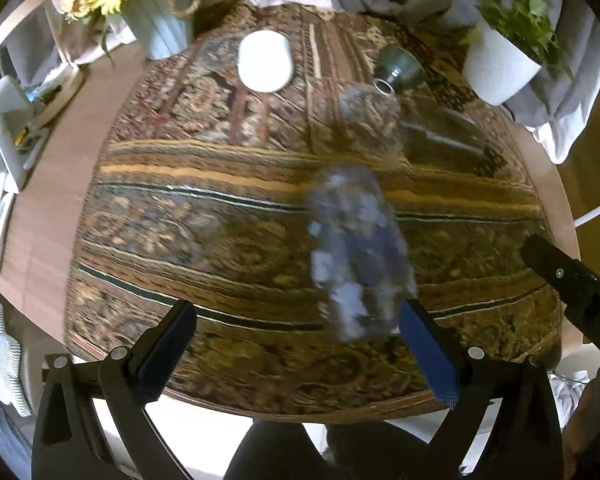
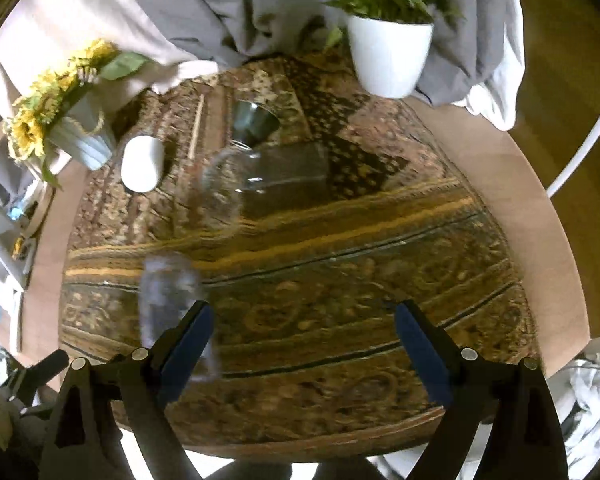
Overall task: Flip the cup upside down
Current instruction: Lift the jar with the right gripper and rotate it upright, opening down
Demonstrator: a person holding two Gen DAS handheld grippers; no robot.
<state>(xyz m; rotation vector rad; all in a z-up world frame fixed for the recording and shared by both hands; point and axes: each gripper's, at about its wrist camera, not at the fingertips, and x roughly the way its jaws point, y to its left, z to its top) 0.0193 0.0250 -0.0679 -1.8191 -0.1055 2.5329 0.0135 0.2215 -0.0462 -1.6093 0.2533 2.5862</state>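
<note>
A clear glass cup (image 1: 356,248) stands on the patterned table cloth (image 1: 220,216), blurred by motion. In the left wrist view it is just ahead of my right finger pad, inside the open jaws. My left gripper (image 1: 296,344) is open and empty. In the right wrist view the same cup (image 2: 168,300) sits left of my left fingertip, outside the jaws. My right gripper (image 2: 304,340) is open and empty. Its black body shows at the right edge of the left wrist view (image 1: 580,288).
A glass carafe with a dark funnel (image 1: 384,92) lies farther back. A white round lid or bowl (image 1: 265,61) is at the back. A sunflower vase (image 1: 156,20) stands back left, a white plant pot (image 1: 496,64) back right. The round table's edge (image 2: 540,208) curves right.
</note>
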